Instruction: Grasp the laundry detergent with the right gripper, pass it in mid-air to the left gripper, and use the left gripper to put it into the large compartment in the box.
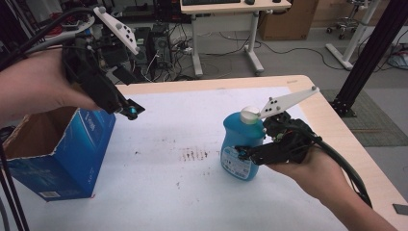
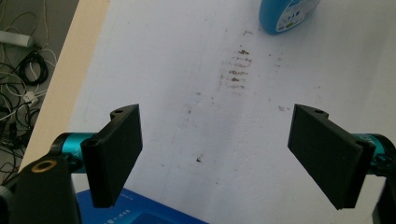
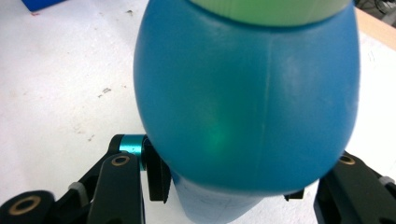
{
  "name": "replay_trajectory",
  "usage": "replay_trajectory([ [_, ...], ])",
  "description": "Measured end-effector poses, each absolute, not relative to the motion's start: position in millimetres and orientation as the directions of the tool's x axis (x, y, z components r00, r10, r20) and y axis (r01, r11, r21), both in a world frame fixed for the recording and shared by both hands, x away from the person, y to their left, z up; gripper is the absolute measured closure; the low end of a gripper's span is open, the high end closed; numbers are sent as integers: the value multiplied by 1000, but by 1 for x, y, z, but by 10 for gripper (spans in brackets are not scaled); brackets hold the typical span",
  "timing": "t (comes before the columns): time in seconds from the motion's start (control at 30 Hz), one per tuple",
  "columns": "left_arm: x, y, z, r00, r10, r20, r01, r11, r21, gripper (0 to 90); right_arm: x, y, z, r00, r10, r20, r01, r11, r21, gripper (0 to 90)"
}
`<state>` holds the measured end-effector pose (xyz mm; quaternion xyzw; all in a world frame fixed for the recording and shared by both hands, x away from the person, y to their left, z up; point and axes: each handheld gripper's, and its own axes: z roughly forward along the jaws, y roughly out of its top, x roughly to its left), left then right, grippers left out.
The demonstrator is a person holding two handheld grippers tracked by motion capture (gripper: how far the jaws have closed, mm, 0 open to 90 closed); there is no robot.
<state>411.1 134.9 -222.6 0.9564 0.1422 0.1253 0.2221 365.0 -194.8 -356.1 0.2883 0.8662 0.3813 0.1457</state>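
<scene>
Firstly, we list the blue bottle [image 1: 242, 147]: it stands upright on the white table cover [image 1: 192, 192], at about four o'clock from the table's middle in the high view, its pale cap [image 1: 249, 114] uppermost and a printed label low on its front. In the right gripper view the blue bottle [image 3: 247, 102] swells across most of the frame, with the pale cap [image 3: 271, 9] at twelve o'clock.

Next, we list the right gripper [image 1: 248, 153]: it comes in from three o'clock of the bottle, held level, and its jaws are clamped on the lower body at label height. In its own view the right gripper [image 3: 233, 186] has one jaw pressed to the bottle at seven o'clock and the other at five o'clock, so the bottle sits squarely between them.

Then the brown smudges [image 1: 193, 154] on the cover, just beside the bottle at nine o'clock.

Then the left gripper [image 1: 131, 110]: held in the air well apart from the bottle, at ten o'clock of it, above the blue carton [image 1: 62, 154]. In its own view the left gripper [image 2: 217, 158] has its jaws spread wide with nothing between them, the bottle [image 2: 287, 16] far off at one o'clock.

Lastly, the carton stands open-topped at the table's eight o'clock edge.
</scene>
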Motion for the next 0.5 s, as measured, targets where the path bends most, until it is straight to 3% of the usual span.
replay_trajectory([
  [0.5,411,128,-191,954,246,169,138,-865,482,180,393,-191,-288,-925,379,-26,222,594,773,471],
])
